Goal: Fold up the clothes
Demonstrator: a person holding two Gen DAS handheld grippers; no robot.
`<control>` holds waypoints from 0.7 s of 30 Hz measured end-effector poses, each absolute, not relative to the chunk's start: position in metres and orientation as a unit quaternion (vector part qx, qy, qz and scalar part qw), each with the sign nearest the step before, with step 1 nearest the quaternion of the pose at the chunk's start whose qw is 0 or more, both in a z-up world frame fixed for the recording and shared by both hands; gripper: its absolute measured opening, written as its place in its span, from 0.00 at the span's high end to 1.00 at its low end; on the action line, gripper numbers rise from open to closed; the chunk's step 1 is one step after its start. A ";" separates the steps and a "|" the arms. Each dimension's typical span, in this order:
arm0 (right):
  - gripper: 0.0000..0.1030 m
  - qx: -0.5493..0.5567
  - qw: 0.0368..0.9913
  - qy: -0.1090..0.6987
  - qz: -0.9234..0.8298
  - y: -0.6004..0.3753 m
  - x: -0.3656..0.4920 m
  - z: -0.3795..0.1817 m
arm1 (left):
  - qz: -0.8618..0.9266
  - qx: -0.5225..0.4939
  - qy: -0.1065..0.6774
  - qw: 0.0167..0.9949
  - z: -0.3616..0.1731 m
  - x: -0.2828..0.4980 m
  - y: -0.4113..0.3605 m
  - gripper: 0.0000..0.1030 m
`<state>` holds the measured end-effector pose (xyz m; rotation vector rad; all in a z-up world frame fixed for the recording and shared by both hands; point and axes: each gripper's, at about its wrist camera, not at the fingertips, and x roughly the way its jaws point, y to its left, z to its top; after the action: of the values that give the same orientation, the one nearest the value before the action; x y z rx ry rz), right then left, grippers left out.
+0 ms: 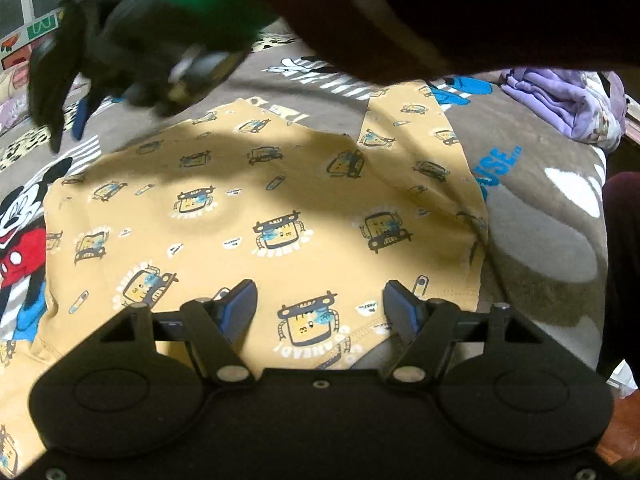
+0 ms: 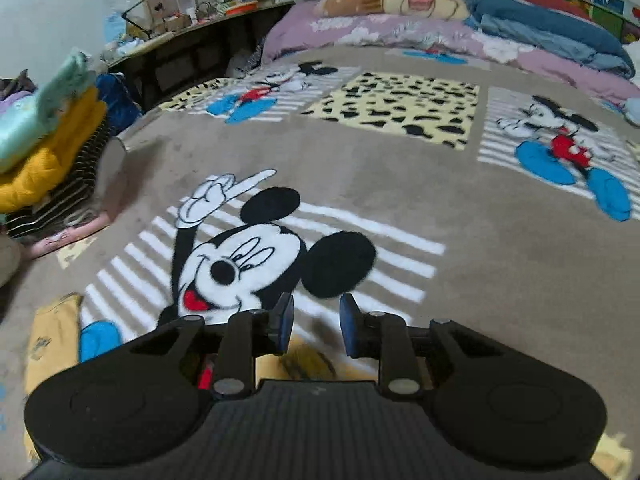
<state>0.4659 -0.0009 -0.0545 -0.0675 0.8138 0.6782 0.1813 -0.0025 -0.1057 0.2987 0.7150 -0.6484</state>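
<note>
The yellow printed garment (image 1: 260,200) lay spread on the bed blanket (image 1: 540,220), one edge turned over at two o'clock, so folding looked barely begun. The left gripper (image 1: 320,308) hovered over it, fingers wide and empty. The right gripper (image 2: 316,326), fingers narrow, gripped nothing. Folded clothes (image 2: 44,136) were stacked at nine o'clock.

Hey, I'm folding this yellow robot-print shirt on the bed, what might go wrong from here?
1. The left gripper hovers open over the yellow shirt, gripping nothing, so the fabric could shift while unpinned.
2. A folded-over flap on the shirt's right side looks loose and may fall open.
3. The right gripper faces the plush blanket with empty jaws; closing low might pinch blanket along with shirt.
</note>
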 end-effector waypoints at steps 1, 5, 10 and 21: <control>0.74 -0.030 0.862 0.389 0.324 -0.010 0.459 -0.049 | -0.310 0.145 0.342 0.875 -0.106 0.181 -0.003 0.32; 0.74 0.003 0.868 0.386 0.312 -0.060 0.425 -0.033 | -0.306 0.151 0.340 0.876 -0.106 0.180 -0.005 0.32; 0.69 0.098 0.883 0.368 0.275 -0.140 0.364 -0.024 | -0.296 0.159 0.331 0.882 -0.107 0.175 -0.008 0.32; 0.69 0.110 0.905 0.341 0.228 -0.230 0.205 -0.065 | -0.266 0.233 0.286 0.891 -0.109 0.127 -0.045 0.32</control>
<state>0.2048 -0.2302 -0.0652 0.2274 0.7043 0.4709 0.1275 -0.0448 -0.1095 0.4842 0.5930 -0.5516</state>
